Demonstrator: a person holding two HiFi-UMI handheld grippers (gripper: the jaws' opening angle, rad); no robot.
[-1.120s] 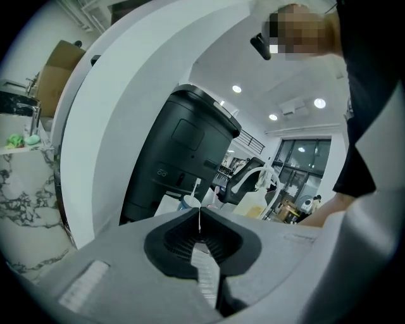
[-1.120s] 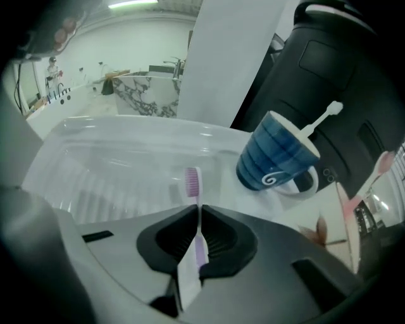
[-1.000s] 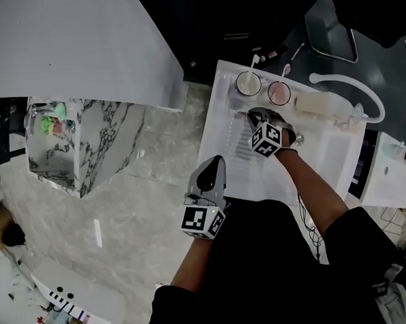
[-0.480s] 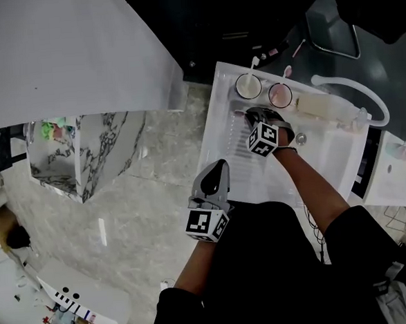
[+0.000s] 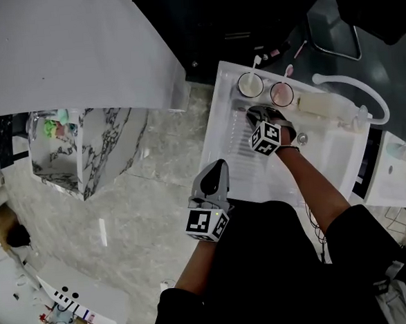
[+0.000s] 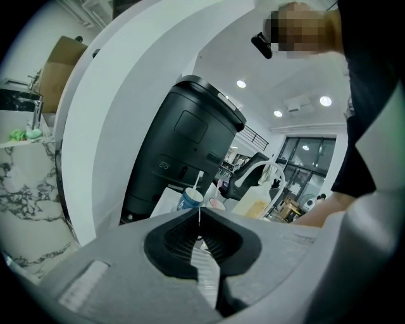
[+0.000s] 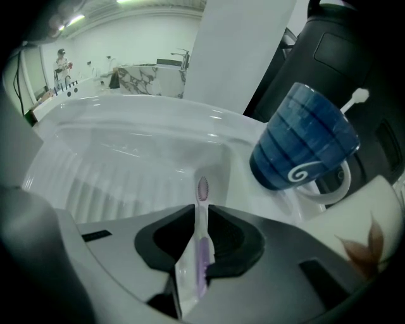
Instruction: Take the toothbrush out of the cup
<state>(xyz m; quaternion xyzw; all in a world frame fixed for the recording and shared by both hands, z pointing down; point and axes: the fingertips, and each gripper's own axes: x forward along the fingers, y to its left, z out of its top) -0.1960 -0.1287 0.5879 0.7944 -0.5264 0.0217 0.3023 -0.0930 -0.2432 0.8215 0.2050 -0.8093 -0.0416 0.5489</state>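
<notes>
A white and purple toothbrush [image 7: 202, 190] stands upright between the jaws of my right gripper [image 7: 202, 212], which is shut on its handle; the bristled head pokes out past the tips. In the head view the right gripper [image 5: 253, 112] hangs over the white ribbed tray [image 5: 229, 156], just in front of the two cups. The blue cup [image 7: 307, 145] [image 5: 251, 84] holds a white toothbrush [image 7: 354, 100]. Beside it the pink cup [image 5: 280, 93] holds a pink one. My left gripper [image 5: 214, 174] [image 6: 199, 212] is shut on nothing at the tray's near edge.
A pale soap bottle [image 5: 317, 103] lies right of the cups, with a curved white spout [image 5: 364, 91] behind it. A black bin [image 6: 190, 145] stands behind the tray. A marble cabinet [image 5: 84, 152] and a white counter [image 5: 63, 50] are to the left.
</notes>
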